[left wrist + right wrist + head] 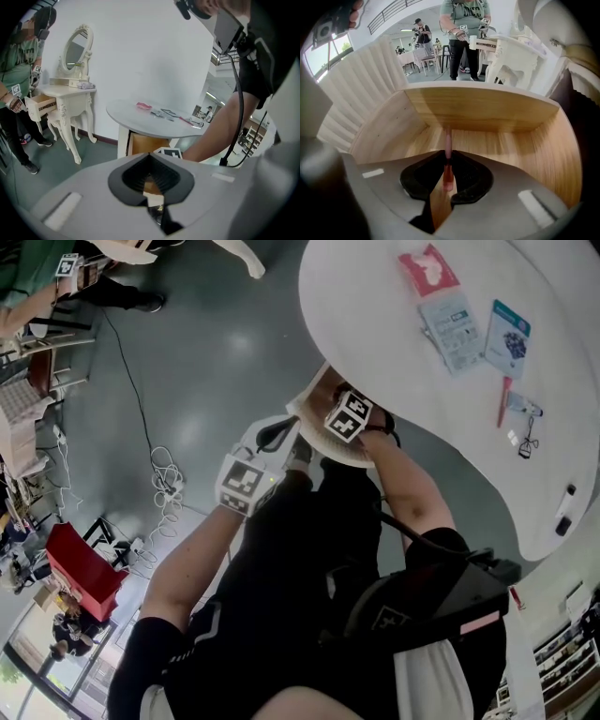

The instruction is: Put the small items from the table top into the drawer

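Pink stick (448, 145) clamped in right fingers (471, 180) | in wooden drawer (487, 112) | left fingers (129, 178) together

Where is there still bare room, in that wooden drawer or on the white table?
The drawer floor is bare on both sides of the pink stick in the right gripper's jaws. On the table, the stretch left of the packets is free; packets, red stick and clip crowd its right.
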Demonstrator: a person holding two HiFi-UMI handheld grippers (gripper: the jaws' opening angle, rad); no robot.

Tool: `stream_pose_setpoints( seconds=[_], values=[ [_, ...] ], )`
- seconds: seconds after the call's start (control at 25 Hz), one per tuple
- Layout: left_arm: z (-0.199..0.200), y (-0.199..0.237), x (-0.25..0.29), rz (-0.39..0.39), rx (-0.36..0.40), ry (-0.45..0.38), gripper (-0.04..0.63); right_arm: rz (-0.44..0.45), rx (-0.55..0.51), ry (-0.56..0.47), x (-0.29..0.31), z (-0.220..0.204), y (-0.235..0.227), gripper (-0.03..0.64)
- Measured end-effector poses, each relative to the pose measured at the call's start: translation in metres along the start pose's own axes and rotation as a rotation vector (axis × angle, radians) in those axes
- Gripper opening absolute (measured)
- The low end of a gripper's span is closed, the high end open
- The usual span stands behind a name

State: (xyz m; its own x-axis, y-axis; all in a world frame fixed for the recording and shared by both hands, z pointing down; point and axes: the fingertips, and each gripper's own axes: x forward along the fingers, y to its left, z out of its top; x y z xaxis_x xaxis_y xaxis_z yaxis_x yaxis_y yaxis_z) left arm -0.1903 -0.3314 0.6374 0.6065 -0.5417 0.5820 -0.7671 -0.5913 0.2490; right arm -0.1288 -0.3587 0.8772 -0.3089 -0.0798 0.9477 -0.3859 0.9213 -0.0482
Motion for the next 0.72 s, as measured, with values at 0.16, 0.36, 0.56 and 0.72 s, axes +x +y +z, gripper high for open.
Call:
stream_pose_setpoints(
  seconds=[0.16,0.36,0.56,0.72],
  values=[
    [-0.002,0.002,0.0,0.004,0.006,0.007,0.0,-0.006,-0.001,0.029,0.007,-0.003,-0.003,0.052],
    [-0.003,0.005,0.008,0.006,-0.015,0.011,0.0,-0.01,0.036,0.045,0.012,-0.005,-0.004,0.052],
    [-0.002,0.004,0.016,0.006,-0.04,0.034,0.0,-0.014,0.063,0.043,0.014,-0.004,-0.005,0.052],
    [-0.004,0.005,0.022,0.008,-0.034,0.055,0.0,-0.026,0.064,0.046,0.014,-0.005,-0.005,0.055]
  ],
)
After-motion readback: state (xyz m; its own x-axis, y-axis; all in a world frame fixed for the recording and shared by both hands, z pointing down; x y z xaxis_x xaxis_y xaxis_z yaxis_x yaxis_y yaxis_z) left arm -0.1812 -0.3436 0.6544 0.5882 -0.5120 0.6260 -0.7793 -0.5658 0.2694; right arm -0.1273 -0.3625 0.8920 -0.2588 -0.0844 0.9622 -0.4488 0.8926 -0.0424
